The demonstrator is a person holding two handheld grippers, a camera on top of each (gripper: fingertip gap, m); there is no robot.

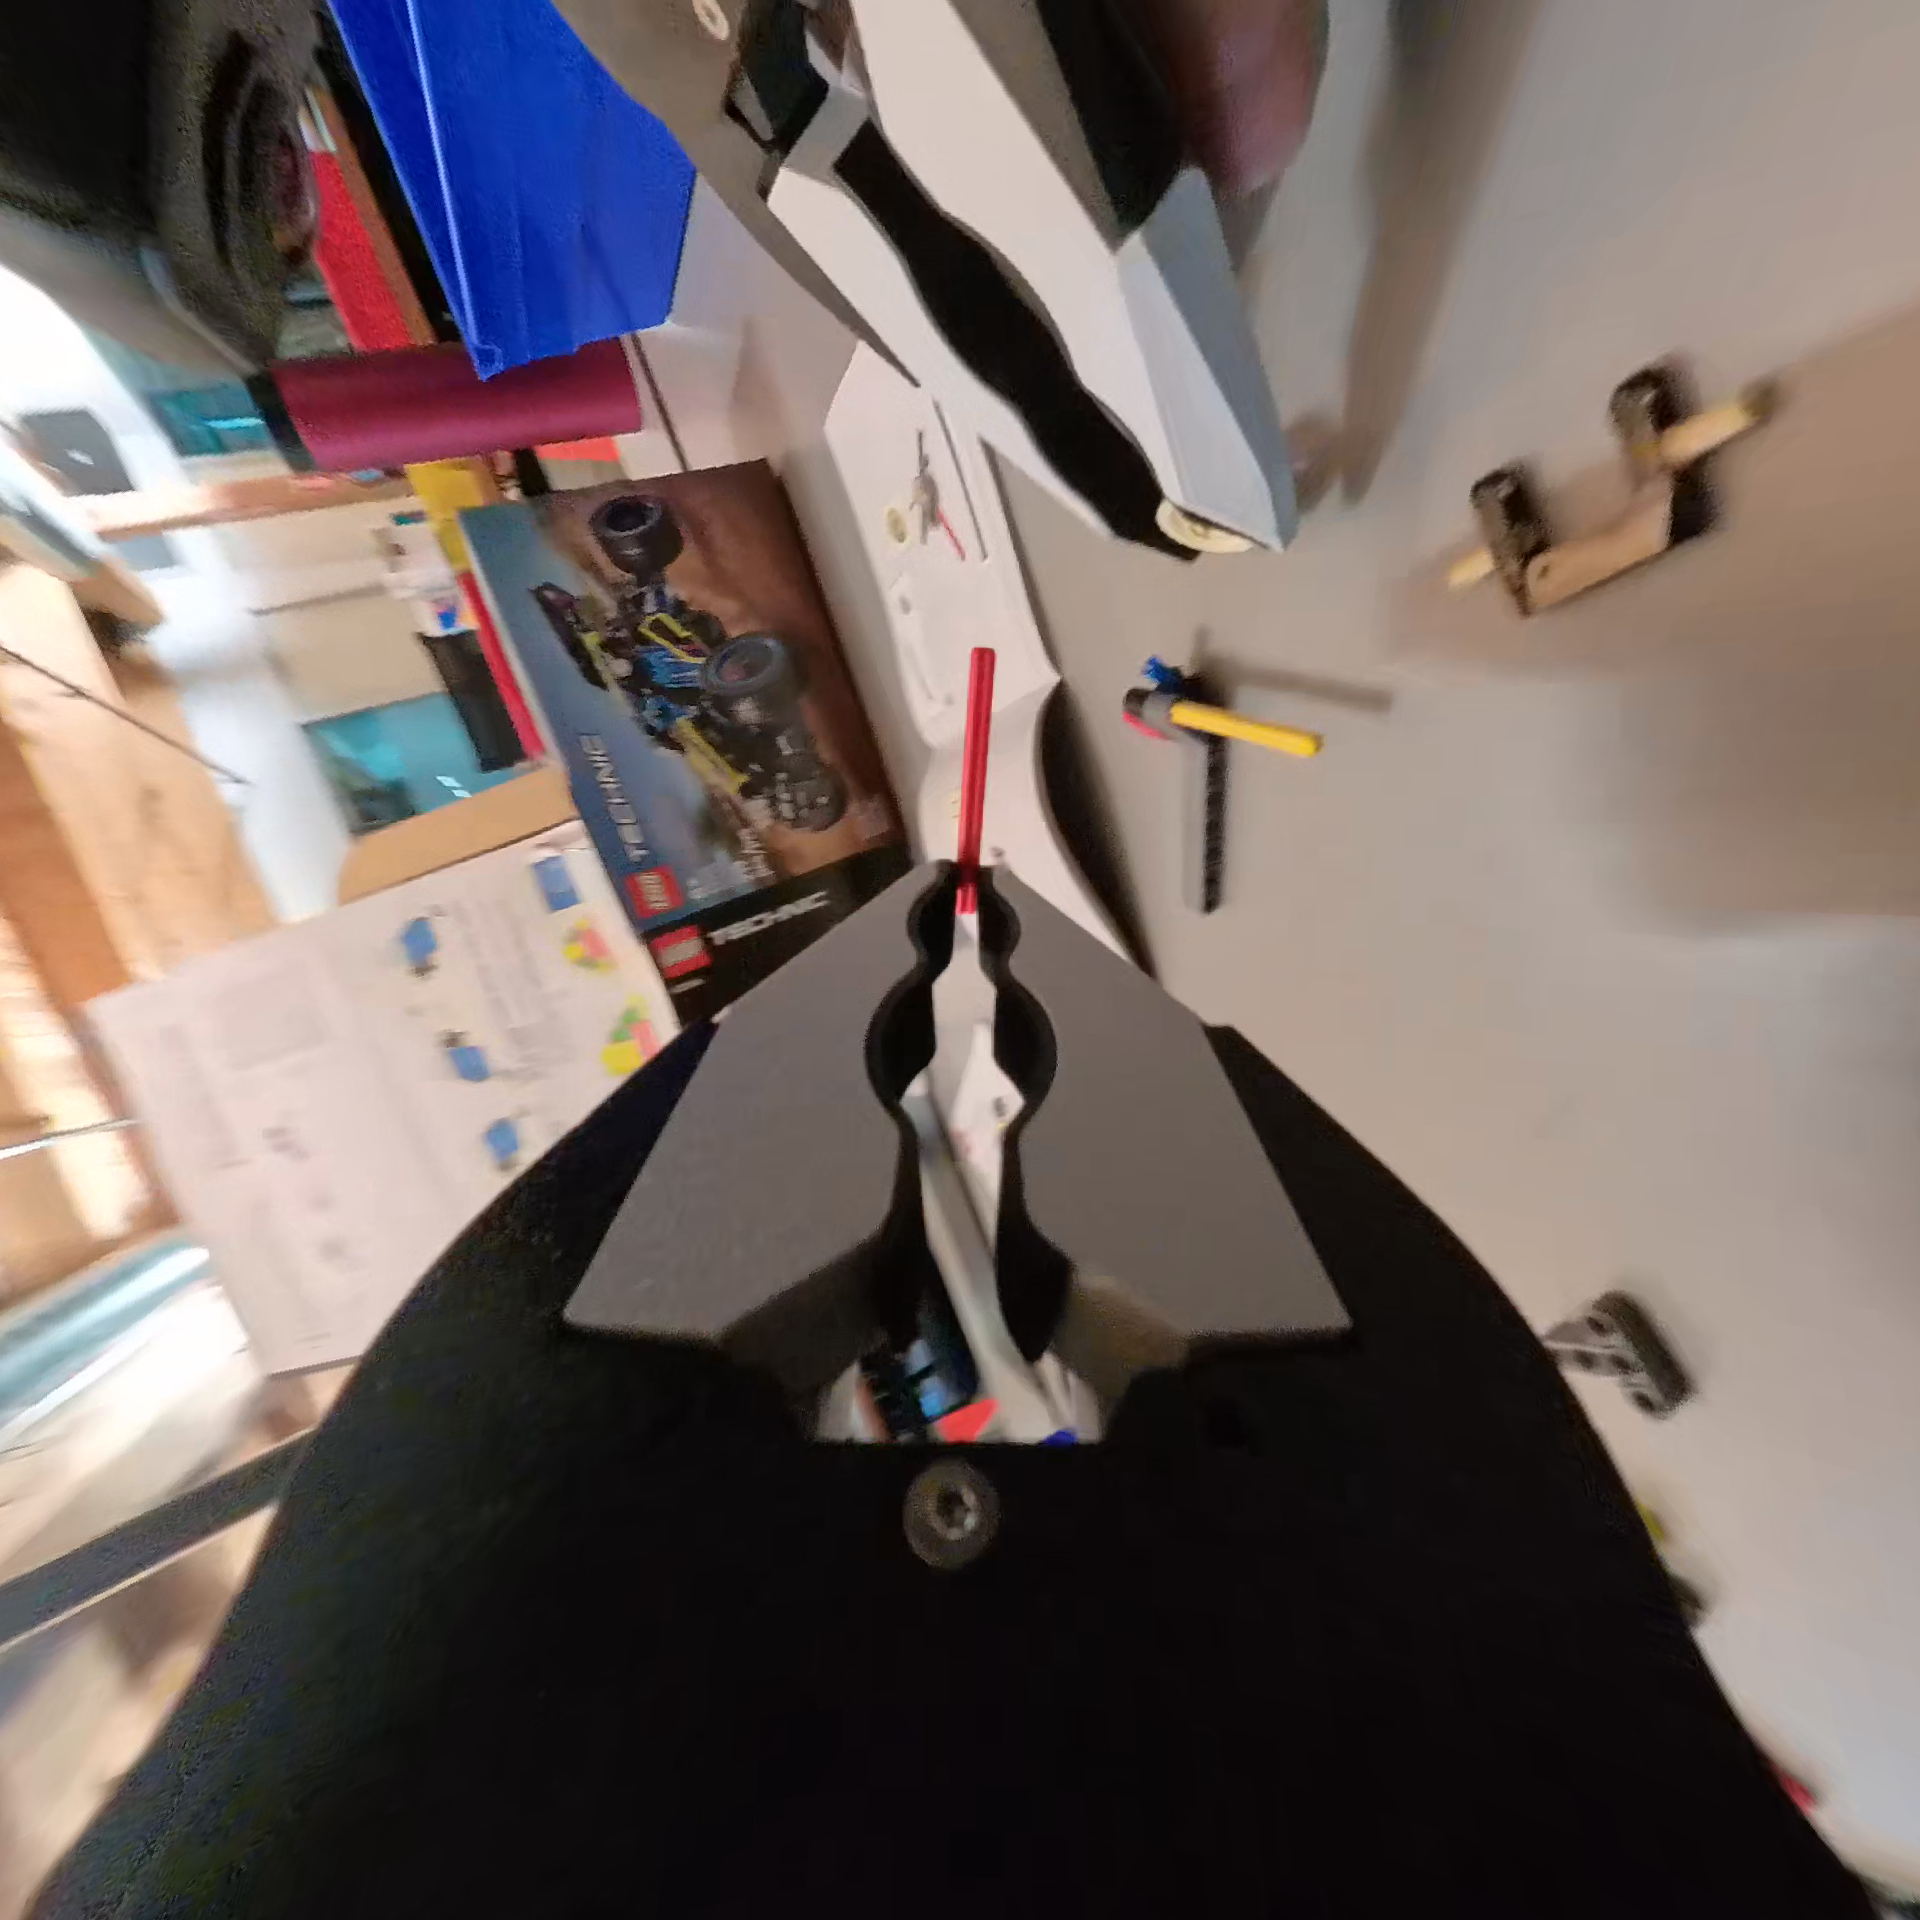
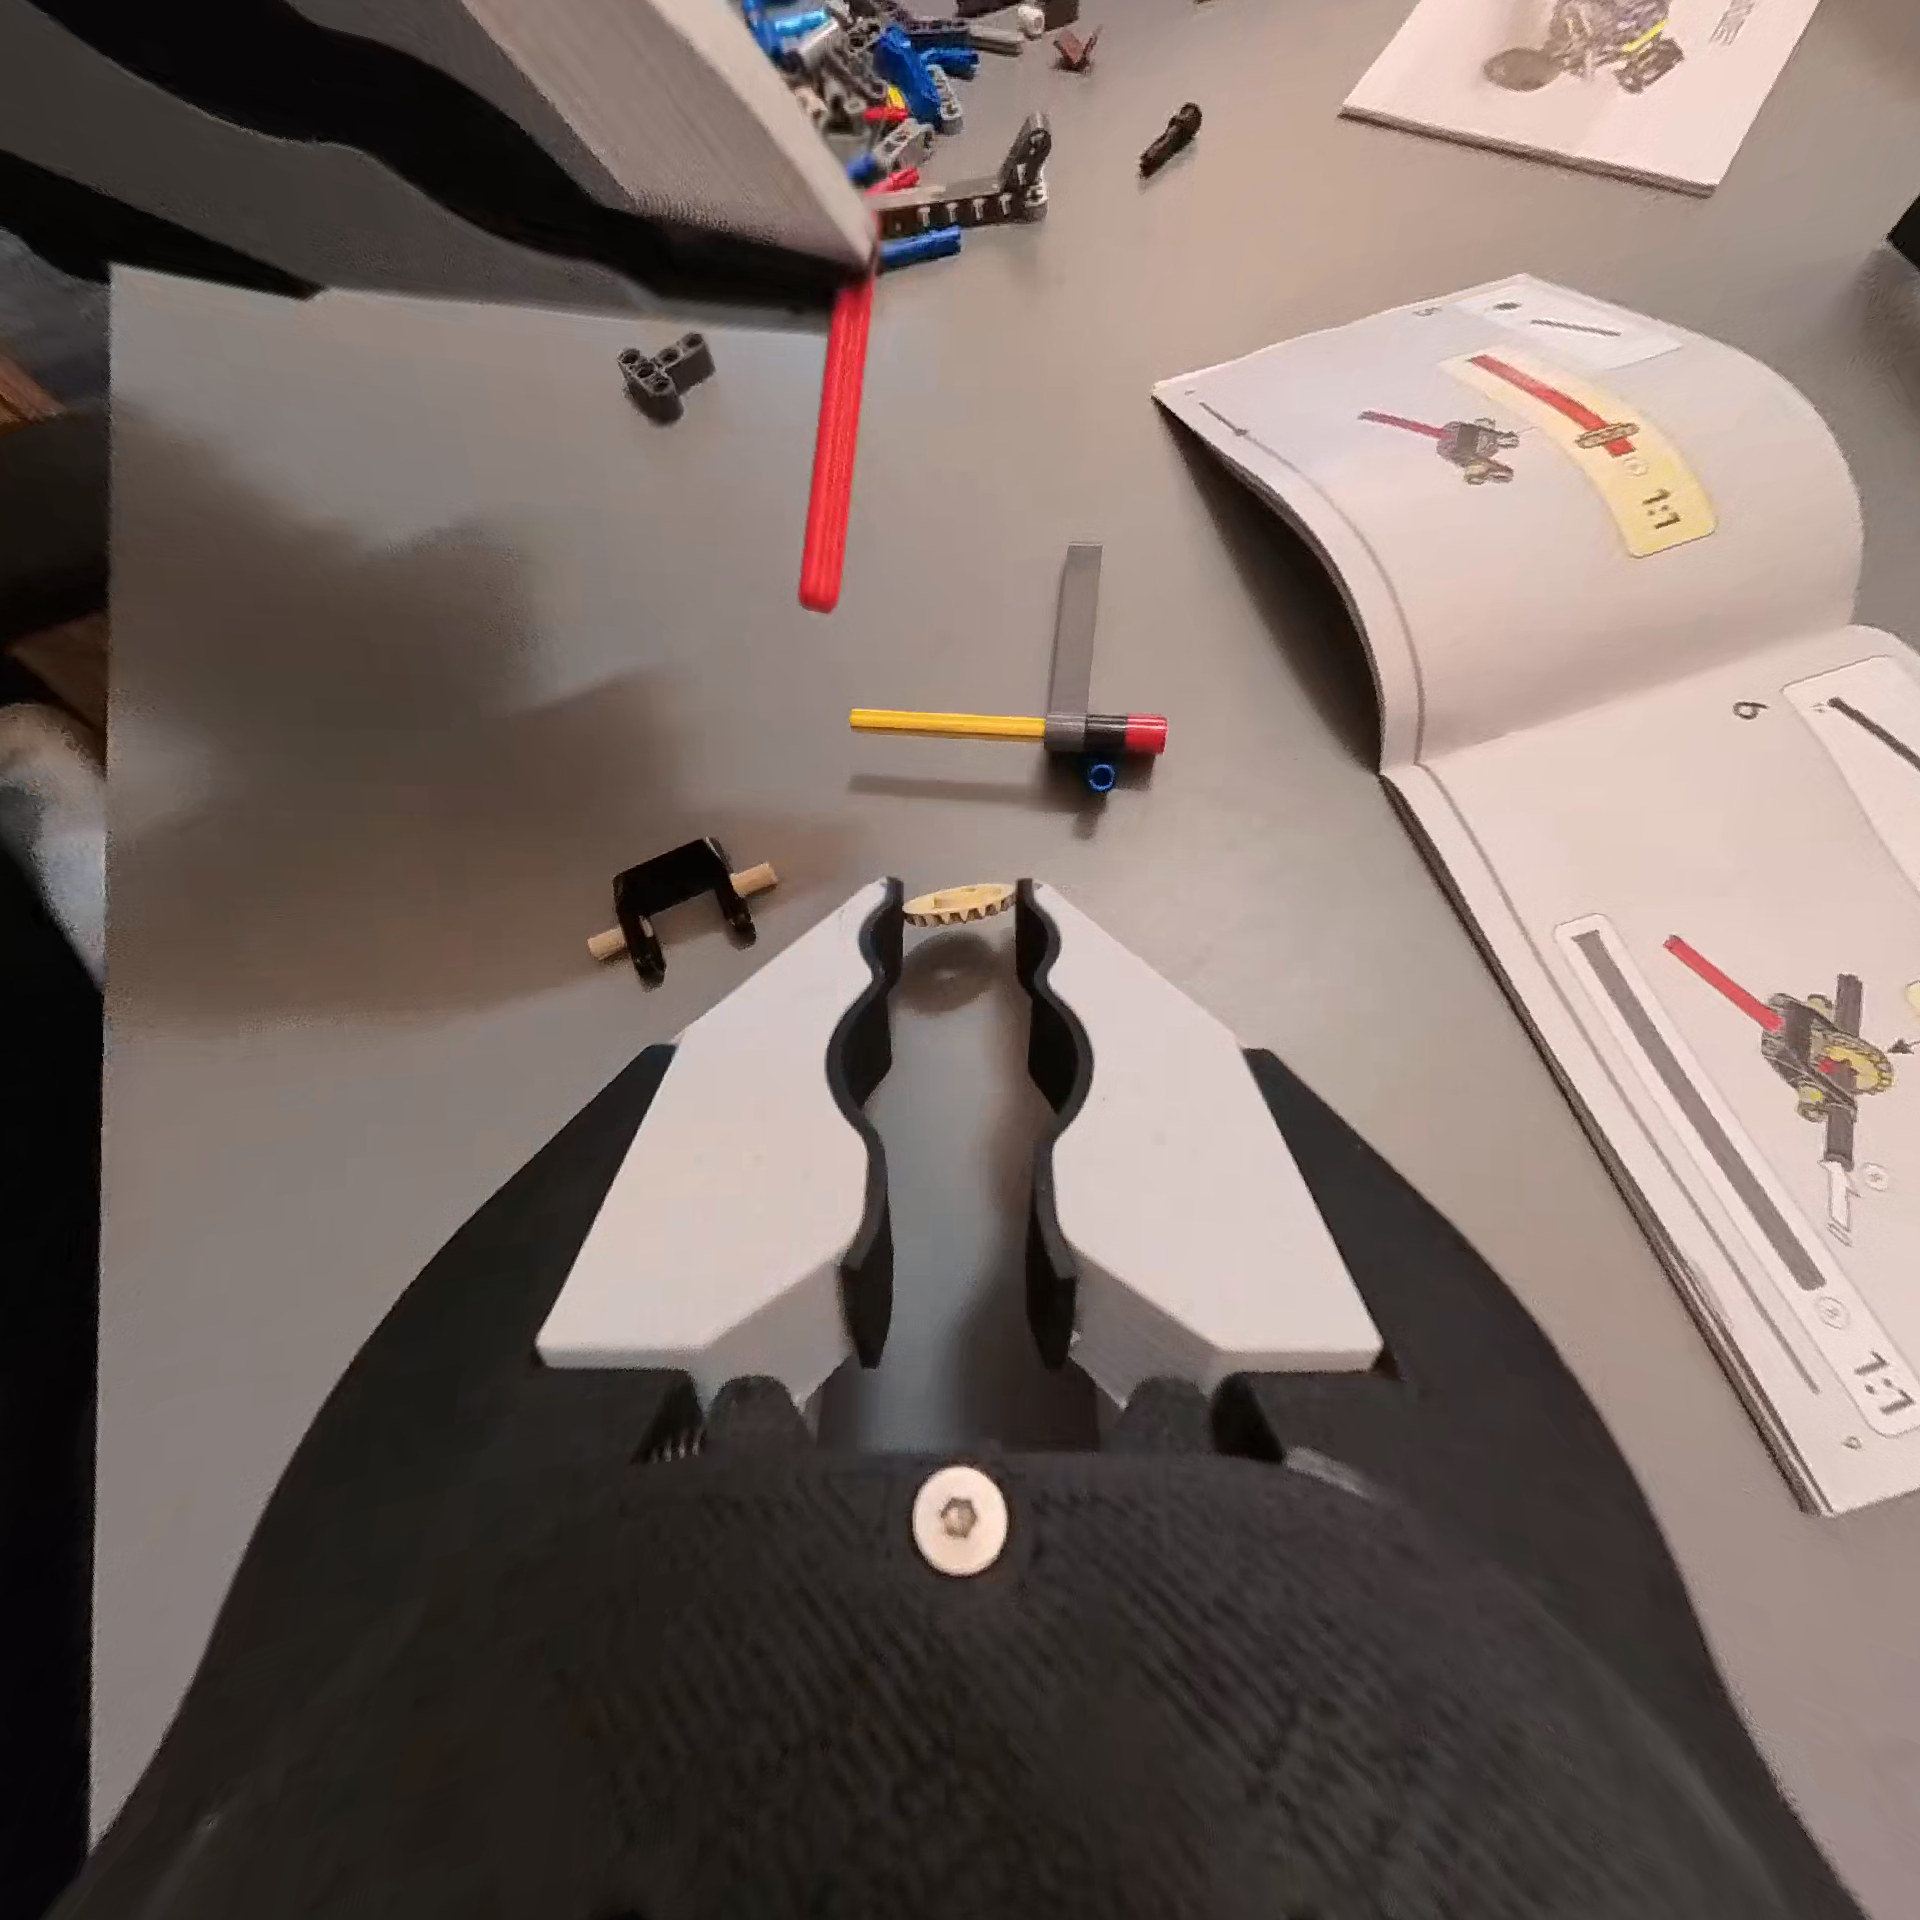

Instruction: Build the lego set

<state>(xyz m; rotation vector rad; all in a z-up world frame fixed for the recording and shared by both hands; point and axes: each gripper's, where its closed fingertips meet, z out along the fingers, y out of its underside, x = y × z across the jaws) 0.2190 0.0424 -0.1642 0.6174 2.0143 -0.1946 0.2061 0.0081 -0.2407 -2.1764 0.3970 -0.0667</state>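
The red axle (image 1: 975,774), light, stiff and slick, was pinched at one end in my left gripper (image 1: 968,883), pointing to 12 o'clock above the table. My right gripper (image 2: 958,902) pinched the tan gear (image 2: 958,902) by its rim.

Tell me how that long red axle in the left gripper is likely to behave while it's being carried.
The red axle looks straight and unbent, so probably stiff. The left gripper pinches only one end, so the free length may pivot if bumped. It is thin plastic, likely very light, and its ribbed sides should limit slipping.
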